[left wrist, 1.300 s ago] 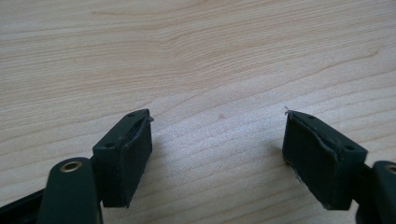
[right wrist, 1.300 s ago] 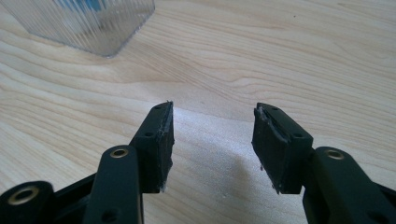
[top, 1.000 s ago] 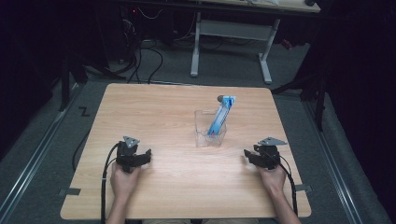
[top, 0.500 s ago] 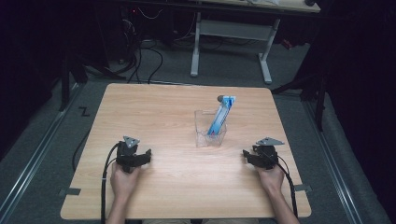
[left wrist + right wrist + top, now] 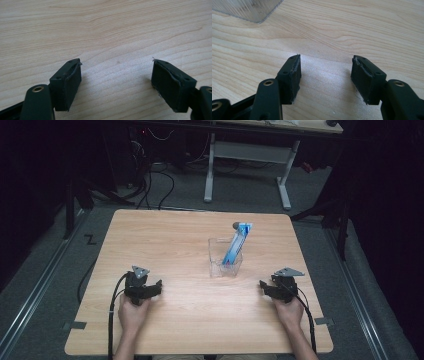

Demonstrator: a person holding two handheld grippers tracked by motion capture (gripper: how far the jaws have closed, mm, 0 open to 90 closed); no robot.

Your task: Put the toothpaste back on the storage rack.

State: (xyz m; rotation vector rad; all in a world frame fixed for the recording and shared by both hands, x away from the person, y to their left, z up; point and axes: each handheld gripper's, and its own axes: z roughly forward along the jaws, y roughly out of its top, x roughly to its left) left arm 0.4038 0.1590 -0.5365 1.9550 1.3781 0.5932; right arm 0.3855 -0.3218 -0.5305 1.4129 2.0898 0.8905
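Observation:
A clear plastic box [image 5: 217,268] stands on the wooden table [image 5: 190,320], right of its middle. A blue tube with a grey cap [image 5: 235,244] leans inside it, its top sticking out toward the far right. My left gripper [image 5: 158,287] rests near the table's front left, open, with bare wood between its jaws [image 5: 116,63]. My right gripper [image 5: 263,288] rests at the front right, pointing left. It is open with nothing between its jaws [image 5: 326,58], which have just been opening. A corner of the clear box [image 5: 249,10] lies ahead of it.
Beyond the table's far edge stands a white desk frame [image 5: 247,155] with cables on the grey floor [image 5: 165,185]. A cable [image 5: 112,320] trails from the left gripper along the forearm. Bare wood lies between the two grippers.
The right gripper's jaws stand a little wider apart than before. Both hands and the tube in the box have kept their places.

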